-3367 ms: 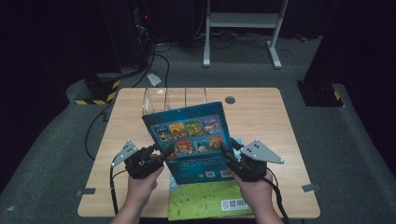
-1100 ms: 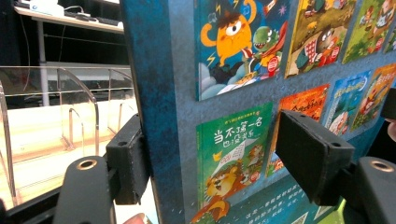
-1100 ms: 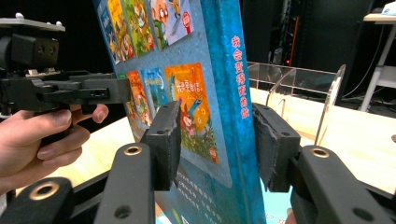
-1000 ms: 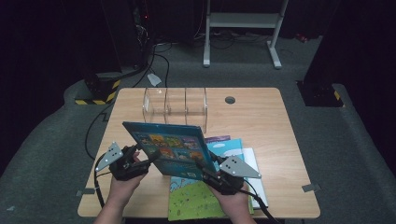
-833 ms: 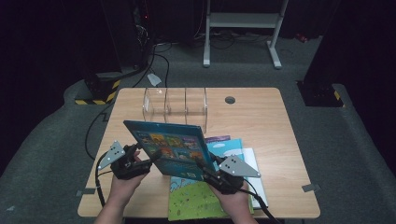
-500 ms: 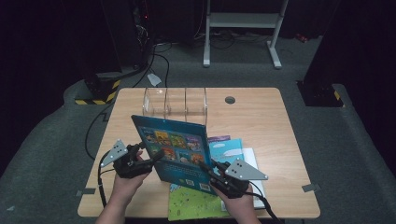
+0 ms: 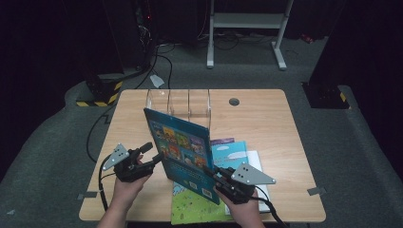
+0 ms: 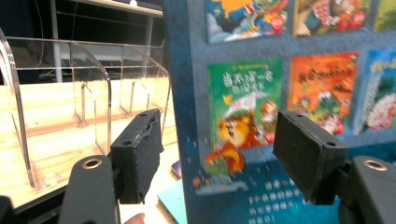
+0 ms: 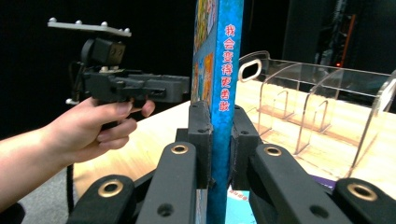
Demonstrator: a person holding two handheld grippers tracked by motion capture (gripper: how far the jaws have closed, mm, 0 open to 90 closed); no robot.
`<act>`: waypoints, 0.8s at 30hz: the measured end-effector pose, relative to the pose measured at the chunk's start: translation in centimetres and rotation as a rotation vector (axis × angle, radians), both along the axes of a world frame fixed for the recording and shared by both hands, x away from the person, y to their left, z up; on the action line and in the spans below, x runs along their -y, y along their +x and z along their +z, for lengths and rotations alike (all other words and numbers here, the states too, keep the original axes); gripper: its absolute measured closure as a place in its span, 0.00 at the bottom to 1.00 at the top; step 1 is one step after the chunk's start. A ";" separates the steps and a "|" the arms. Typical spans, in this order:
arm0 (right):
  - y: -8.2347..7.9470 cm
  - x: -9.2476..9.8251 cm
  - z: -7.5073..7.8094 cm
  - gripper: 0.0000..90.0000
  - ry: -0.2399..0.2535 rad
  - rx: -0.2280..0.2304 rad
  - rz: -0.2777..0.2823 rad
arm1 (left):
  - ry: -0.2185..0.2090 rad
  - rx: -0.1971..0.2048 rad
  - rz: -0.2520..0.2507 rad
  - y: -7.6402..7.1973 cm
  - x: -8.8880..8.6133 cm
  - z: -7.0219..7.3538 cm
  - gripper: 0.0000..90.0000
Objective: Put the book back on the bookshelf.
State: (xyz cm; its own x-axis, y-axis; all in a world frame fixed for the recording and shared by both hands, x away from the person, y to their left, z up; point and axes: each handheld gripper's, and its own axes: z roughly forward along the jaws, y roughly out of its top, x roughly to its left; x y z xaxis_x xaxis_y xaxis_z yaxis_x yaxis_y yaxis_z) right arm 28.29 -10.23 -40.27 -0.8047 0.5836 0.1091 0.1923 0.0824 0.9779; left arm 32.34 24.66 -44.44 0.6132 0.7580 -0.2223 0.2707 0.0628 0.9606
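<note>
A blue picture book (image 7: 183, 147) stands upright over the table's near half, tilted, with its cover toward the left. My right gripper (image 7: 213, 173) is shut on its lower right edge. In the right gripper view the pads (image 9: 200, 140) have just closed onto the spine (image 9: 224, 70). My left gripper (image 7: 151, 154) is at the book's left edge with its jaws apart. They have just been closing. In the left gripper view the book's edge (image 8: 180, 116) lies between the pads (image 8: 137, 156), which do not press on it.
A clear acrylic rack with several slots (image 7: 178, 102) stands at the table's far side, just behind the book. A green book (image 7: 195, 211), a light blue one (image 7: 233, 154) and a white one lie flat on the wooden table (image 7: 271, 128) under my right hand.
The book has swung from facing me to a slanted stand, its top edge now near the rack. My right gripper has closed on its lower edge and slid right. The left hand stayed.
</note>
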 end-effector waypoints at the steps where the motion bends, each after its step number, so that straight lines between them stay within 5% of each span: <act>1: 0.1 -0.1 0.2 0.92 -0.006 0.002 -0.003 | 0.007 0.003 -0.001 -0.1 0.0 0.0 0.37; 24: 1.8 -0.1 1.5 0.92 -0.008 0.056 -0.110 | 0.056 0.013 0.003 -1.0 0.5 0.6 0.37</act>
State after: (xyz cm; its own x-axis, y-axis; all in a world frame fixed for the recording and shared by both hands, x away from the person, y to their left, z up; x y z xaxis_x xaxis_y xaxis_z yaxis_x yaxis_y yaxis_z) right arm 30.13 -10.11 -38.73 -0.7406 0.6692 0.0608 0.1458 0.0718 0.9867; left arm 31.33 24.17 -43.80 0.6136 0.7708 -0.1713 0.2579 0.0095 0.9661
